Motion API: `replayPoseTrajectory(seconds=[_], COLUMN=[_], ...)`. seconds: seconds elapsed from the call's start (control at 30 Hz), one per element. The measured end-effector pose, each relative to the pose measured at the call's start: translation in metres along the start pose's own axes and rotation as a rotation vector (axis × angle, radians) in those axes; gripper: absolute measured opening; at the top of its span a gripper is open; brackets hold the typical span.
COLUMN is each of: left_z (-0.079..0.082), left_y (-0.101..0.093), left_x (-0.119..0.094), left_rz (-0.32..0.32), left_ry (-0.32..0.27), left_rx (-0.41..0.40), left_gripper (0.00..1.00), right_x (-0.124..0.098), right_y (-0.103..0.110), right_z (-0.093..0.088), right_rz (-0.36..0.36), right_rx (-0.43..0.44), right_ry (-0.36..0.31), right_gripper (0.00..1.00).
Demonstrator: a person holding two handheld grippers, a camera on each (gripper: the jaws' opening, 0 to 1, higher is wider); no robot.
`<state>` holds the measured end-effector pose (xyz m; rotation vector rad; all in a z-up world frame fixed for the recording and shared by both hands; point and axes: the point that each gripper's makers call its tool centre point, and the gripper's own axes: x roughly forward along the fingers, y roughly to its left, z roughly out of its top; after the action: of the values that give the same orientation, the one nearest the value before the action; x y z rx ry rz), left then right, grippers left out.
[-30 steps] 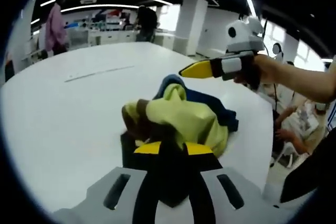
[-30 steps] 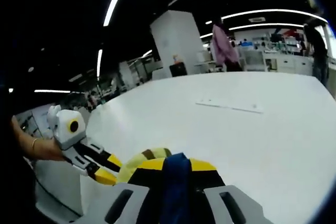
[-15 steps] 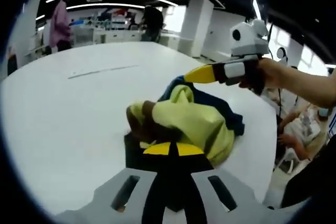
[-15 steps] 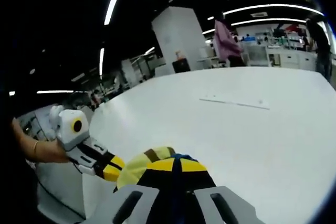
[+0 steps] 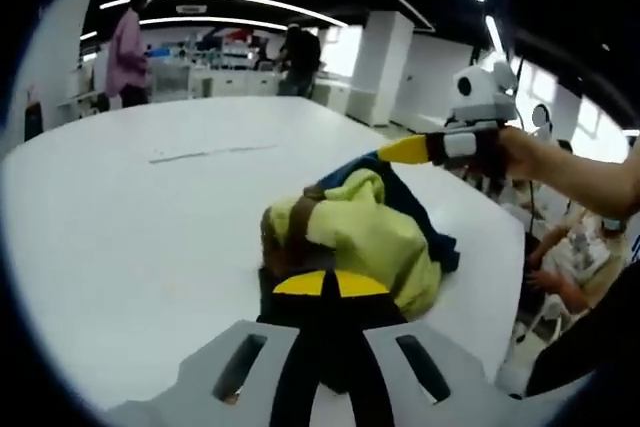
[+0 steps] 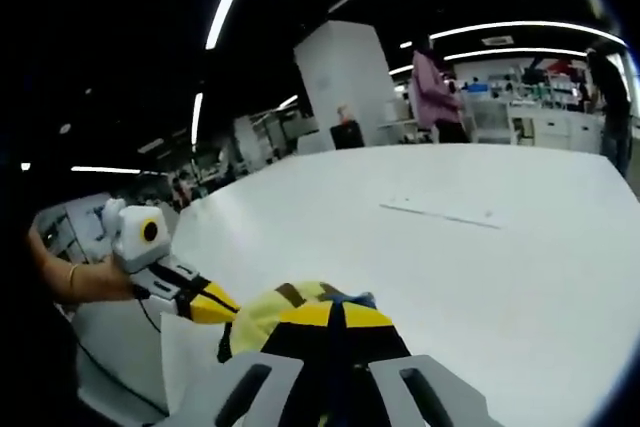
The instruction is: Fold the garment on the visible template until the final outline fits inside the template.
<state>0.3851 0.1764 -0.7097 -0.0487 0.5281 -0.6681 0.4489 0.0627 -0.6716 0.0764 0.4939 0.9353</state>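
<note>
White table, bright open workroom, ceiling strip lights.
Left gripper and right gripper jaws closed, each pinching the bunched garment.

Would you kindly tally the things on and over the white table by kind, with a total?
Garment, yellow-green with navy and brown, bunched up: 1
Gripper, left and right, both shut on the garment: 2
Thin strip lying flat on the table: 1
White table: 1
Total: 5
</note>
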Motion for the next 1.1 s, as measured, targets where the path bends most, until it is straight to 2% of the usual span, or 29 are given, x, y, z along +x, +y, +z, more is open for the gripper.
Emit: replayPoseTrajectory(seconds=[0.33,0.37,0.4,0.47,0.57,0.77,0.9,1.1], left_z=[0.032,0.036,0.046,0.051,0.061,0.084,0.102,0.112], left_y=[0.030,0.032,0.034,0.041,0.052,0.073,0.084,0.107], left_x=[-0.030,-0.031,-0.033,-0.034,-0.034,-0.033,-0.030,-0.012], left_rz=[0.078,0.080,0.073,0.072,0.076,0.114,0.128,0.171], left_ry=[-0.072,-0.086,-0.131,-0.146,-0.167,-0.191,-0.229,-0.231], left_rx=[-0.008,-0.016,-0.010,-0.034,-0.057,-0.035,-0.027,-0.020], left_gripper=[0.00,0.00,0.00,0.00,0.00,0.00,0.00,0.00], right_x=[-0.015,-0.016,-0.017,-0.019,-0.021,-0.023,-0.021,-0.015], right_y=[-0.015,-0.018,-0.020,-0.025,-0.033,-0.054,-0.062,-0.093], right_z=[0.020,0.021,0.021,0.025,0.031,0.042,0.046,0.046], right_rz=[-0.064,-0.073,-0.082,-0.100,-0.135,-0.223,-0.261,-0.358], right_rx=[-0.026,-0.023,-0.022,-0.022,-0.020,-0.001,0.000,0.020], right_ry=[-0.023,-0.023,-0.024,-0.033,-0.045,-0.064,-0.071,-0.065], right_gripper=[0.00,0.00,0.00,0.00,0.00,0.00,0.00,0.00])
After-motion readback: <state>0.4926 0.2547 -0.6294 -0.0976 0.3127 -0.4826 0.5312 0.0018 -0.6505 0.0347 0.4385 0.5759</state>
